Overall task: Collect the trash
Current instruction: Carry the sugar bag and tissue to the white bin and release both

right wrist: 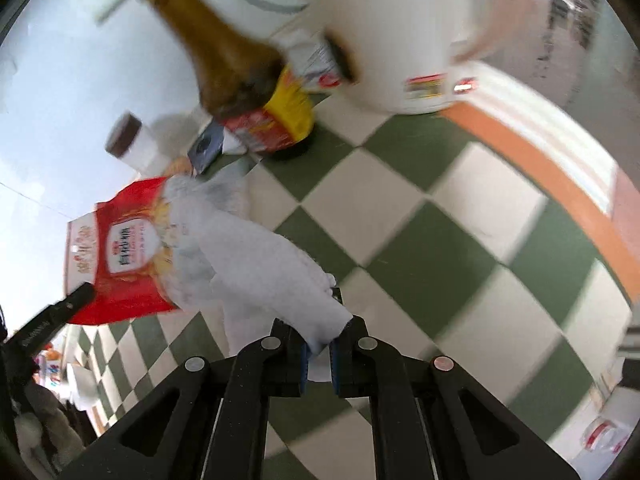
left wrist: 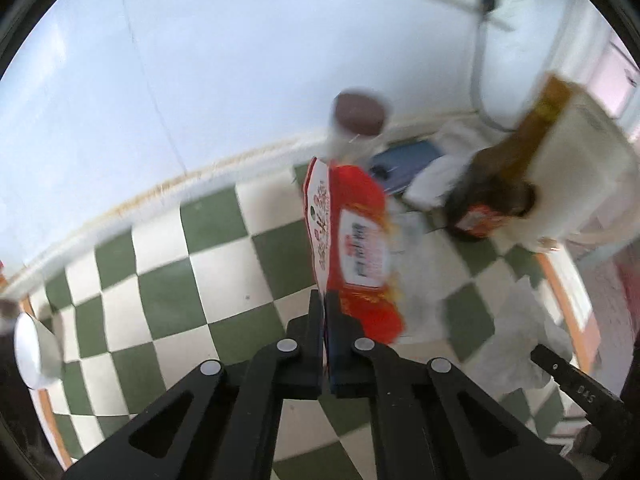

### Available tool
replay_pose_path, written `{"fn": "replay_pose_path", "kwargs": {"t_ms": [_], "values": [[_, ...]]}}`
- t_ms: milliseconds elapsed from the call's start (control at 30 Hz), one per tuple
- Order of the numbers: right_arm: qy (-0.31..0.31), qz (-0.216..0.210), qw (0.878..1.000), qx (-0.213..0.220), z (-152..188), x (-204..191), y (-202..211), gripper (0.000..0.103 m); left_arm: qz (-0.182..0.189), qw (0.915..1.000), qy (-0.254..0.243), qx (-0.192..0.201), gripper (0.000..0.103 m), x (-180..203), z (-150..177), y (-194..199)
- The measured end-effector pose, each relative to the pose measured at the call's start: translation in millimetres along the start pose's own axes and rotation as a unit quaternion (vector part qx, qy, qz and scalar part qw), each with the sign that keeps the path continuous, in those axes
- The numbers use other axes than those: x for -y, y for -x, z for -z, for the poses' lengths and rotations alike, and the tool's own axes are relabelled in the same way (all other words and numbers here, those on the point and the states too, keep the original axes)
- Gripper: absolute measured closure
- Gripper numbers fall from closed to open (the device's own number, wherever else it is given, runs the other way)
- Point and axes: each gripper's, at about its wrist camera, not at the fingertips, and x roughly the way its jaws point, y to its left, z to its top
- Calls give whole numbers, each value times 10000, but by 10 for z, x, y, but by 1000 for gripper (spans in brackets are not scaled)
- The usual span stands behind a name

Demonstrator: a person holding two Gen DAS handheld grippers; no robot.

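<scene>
The left gripper point(left wrist: 323, 304) has its jaws pressed together on the near edge of a red snack packet point(left wrist: 352, 240), which stands up beyond the fingertips, lifted above the green-and-white checked tablecloth point(left wrist: 168, 280). Farther off, a white jar with a brown lid point(left wrist: 358, 118) stands by the wall, with a blue flat object point(left wrist: 404, 162) just right of it. Right again, a brown bottle point(left wrist: 504, 176) leans in front of a white container point(left wrist: 580, 168). The right gripper point(right wrist: 318, 338) clamps the near end of a crumpled white tissue point(right wrist: 260, 256), which stretches away leftward from the jaws and overlaps the red packet in the right wrist view.
</scene>
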Motion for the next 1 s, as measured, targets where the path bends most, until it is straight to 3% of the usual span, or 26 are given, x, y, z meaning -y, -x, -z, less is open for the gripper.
{"fn": "replay_pose_path", "kwargs": {"t_ms": [100, 267, 500, 667, 867, 1000], "values": [[-171, 75, 9996, 195, 86, 286, 325, 95, 88, 9988, -379, 304, 103, 303, 34, 427], [-732, 116, 9958, 533, 484, 902, 1050, 95, 304, 9933, -924, 629, 103, 944, 139, 787], [-1512, 409, 9843, 814, 1167, 1827, 1858, 95, 944, 9744, -1927, 671, 103, 2032, 719, 1316], [-2294, 874, 9652, 907, 1843, 2748, 2301, 95, 1492, 9497, -2738, 303, 103, 2950, 1399, 1366], [-3200, 1491, 9328, 733, 2681, 3721, 2415, 95, 1882, 9082, -3728, -281, 103, 3994, 2391, 1206], [-3800, 1841, 9054, 436, 3338, 4380, 2244, 95, 1951, 8783, -4296, -770, 103, 4547, 3152, 824]]}}
